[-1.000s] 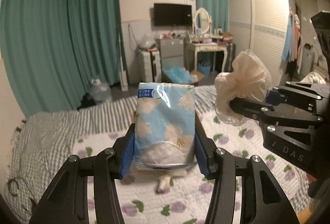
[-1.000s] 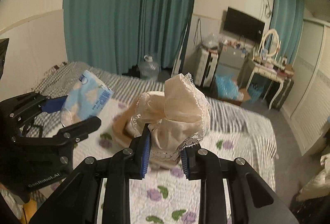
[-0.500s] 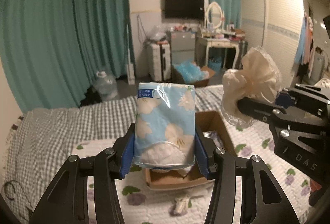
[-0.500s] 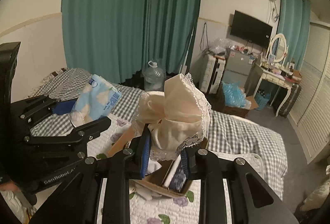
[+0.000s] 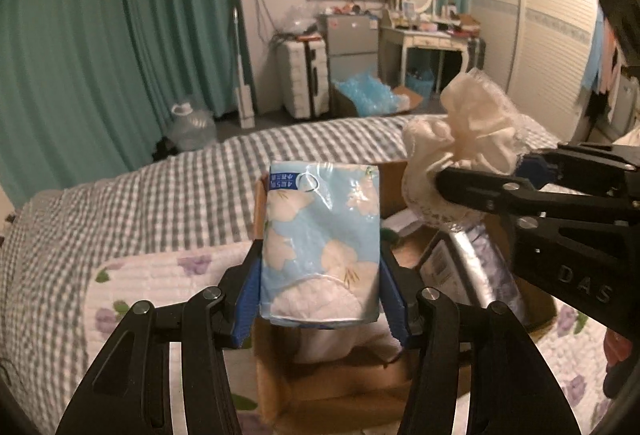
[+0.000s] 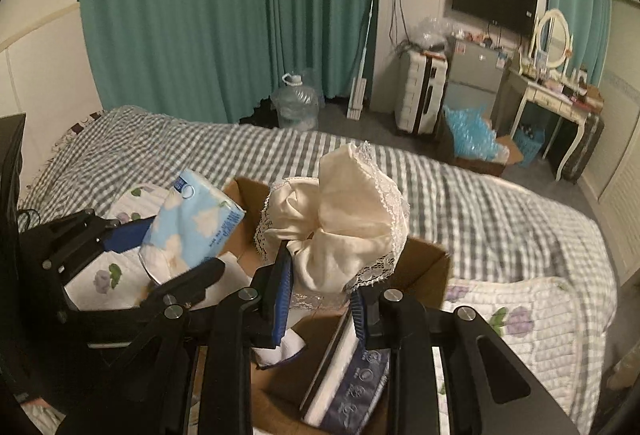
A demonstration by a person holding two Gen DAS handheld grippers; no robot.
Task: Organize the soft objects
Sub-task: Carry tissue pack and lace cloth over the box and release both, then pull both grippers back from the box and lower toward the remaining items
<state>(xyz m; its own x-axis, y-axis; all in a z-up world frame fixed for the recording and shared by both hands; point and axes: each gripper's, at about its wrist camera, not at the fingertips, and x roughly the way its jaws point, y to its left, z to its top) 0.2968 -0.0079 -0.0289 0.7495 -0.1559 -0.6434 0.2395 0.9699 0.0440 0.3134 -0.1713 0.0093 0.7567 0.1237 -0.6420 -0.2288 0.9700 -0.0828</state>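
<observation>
My left gripper (image 5: 320, 275) holds a light-blue floral tissue pack (image 5: 320, 235) upright over the near left part of an open cardboard box (image 5: 332, 387). Its jaws are opening, and the blue pads still touch the pack's sides. My right gripper (image 6: 320, 275) is shut on a bunched cream cloth with a lace edge (image 6: 340, 219), above the box's right half (image 6: 424, 267). The right wrist view shows the left gripper (image 6: 160, 247) and its pack (image 6: 196, 223) at the left. The right gripper (image 5: 480, 171) and the cloth (image 5: 468, 127) appear at the right of the left wrist view.
The box rests on a floral quilt (image 5: 132, 291) over a grey checked bedsheet (image 5: 160, 203). Inside lie a wrapped silver-blue pack (image 6: 352, 383) and white soft items (image 6: 280, 347). Beyond the bed are teal curtains (image 6: 224, 15), a water jug (image 6: 296, 103) and a dressing table (image 5: 432, 39).
Both grippers have moved forward and down with their loads. The box, earlier ahead on the quilt, now lies right under them.
</observation>
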